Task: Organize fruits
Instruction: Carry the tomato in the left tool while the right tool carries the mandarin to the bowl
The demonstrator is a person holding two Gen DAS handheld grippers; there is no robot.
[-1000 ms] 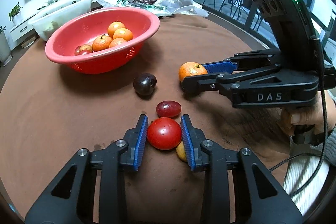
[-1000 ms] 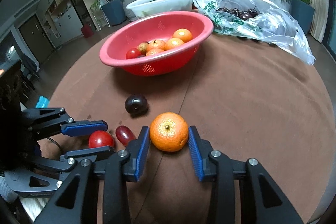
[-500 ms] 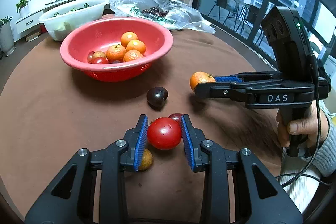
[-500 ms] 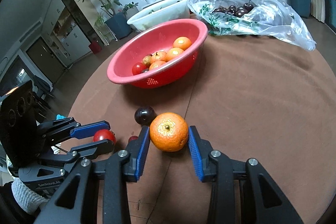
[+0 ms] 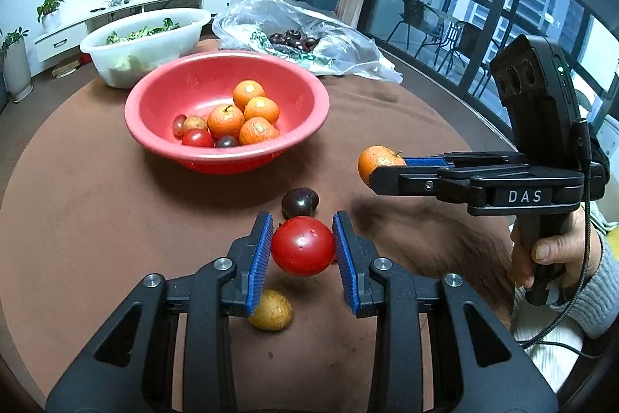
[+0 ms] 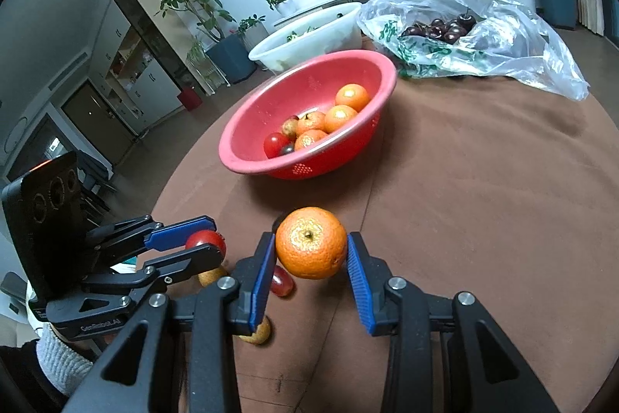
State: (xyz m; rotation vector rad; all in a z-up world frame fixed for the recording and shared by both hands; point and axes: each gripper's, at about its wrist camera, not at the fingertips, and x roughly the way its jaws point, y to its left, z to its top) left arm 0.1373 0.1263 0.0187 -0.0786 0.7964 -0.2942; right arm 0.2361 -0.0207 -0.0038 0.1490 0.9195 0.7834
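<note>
1. The red tomato (image 5: 302, 245) hangs clear of the brown tablecloth (image 5: 96, 219), pinched at its two sides by the blue pads of the left gripper (image 5: 302, 250). This looks like a carry toward the red bowl (image 5: 154, 95), which lies farther back on the table.
2. The tomato is round, smooth and glossy, with a bright highlight and a few tiny specks on its skin; nothing on it looks dented by the grip.
3. The mandarin orange (image 6: 311, 242) is likewise off the cloth, clamped side to side in the right gripper (image 6: 311, 260). Its stem dimple faces the camera, and its peel is pebbled and evenly orange.
4. Holding both fruits lifted at once suggests two deliveries in one trip, each gripper keeping to its own side so that they stay apart.
5. Left loose on the cloth below are a dark plum (image 5: 300, 202), a yellowish-brown small fruit (image 5: 271, 310) and a red grape (image 6: 281, 281), all near the grippers.
6. The red bowl already contains four mandarins, a small tomato and some smaller fruits, so the sorting appears partly done.
7. Behind it stand a white tub (image 5: 116, 41) of greens and a plastic bag (image 5: 348, 49) with cherries.
</note>
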